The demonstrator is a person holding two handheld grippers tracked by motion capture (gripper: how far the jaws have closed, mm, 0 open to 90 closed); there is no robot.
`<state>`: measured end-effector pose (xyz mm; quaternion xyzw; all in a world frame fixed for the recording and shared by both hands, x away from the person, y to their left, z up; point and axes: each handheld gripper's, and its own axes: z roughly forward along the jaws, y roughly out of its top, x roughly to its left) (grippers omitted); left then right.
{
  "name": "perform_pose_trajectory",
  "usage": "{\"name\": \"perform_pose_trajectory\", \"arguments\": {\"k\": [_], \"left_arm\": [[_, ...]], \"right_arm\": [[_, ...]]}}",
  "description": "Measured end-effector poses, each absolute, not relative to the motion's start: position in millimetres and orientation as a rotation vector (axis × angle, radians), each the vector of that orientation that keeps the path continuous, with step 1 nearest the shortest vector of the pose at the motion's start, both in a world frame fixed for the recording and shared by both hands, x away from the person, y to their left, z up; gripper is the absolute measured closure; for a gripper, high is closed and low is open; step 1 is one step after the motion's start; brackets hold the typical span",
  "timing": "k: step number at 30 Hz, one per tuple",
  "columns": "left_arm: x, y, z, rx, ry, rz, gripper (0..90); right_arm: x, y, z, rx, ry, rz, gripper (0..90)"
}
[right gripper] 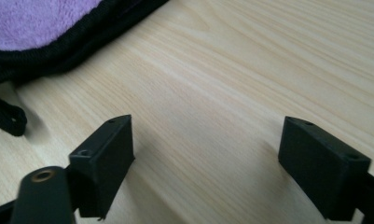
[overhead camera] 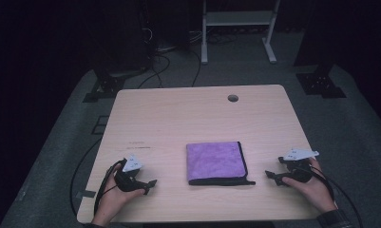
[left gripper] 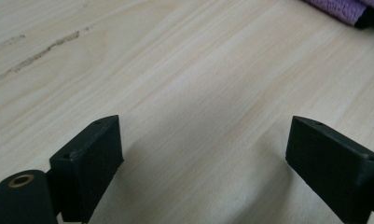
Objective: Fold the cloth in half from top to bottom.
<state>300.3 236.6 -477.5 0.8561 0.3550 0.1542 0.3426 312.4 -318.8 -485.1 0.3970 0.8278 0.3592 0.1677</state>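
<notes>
Both claws stand spread wide with nothing between their jaws. The left gripper (overhead camera: 147,183) rests low over bare wood at the near left of the table (overhead camera: 178,114), its tips aimed toward the middle; the right gripper (overhead camera: 272,175) mirrors it at the near right. Between them, apart from both, lies the purple cloth (overhead camera: 215,161), folded flat into a neat square with a black hem along its right and near edges. In the right gripper view that dark hem (right gripper: 77,44) runs just ahead of the jaws, and a small black loop (right gripper: 10,119) pokes out at the near corner. The left gripper view catches only the cloth's corner (left gripper: 345,9) far off.

I'd judge the reach for the cloth is about to start. To do it well, each claw should slide in low, nearly skimming the wood, and pinch a corner through all the layers, so the fold doesn't peel apart when lifted.
</notes>
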Motion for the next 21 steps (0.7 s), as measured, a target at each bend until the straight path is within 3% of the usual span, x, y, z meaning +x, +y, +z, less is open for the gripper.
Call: {"name": "perform_pose_trajectory", "arguments": {"k": [11,21], "left_arm": [[297.2,251.9,-483.5,2.202,0.912,0.405,0.0],[297.1,251.8,-483.5,2.201,0.912,0.405,0.0]], "right_arm": [[307.7,-327.8,-487.2,1.148,2.332,1.027,12.6],[307.5,-327.0,-487.3,1.169,2.324,1.017,10.7]]}}
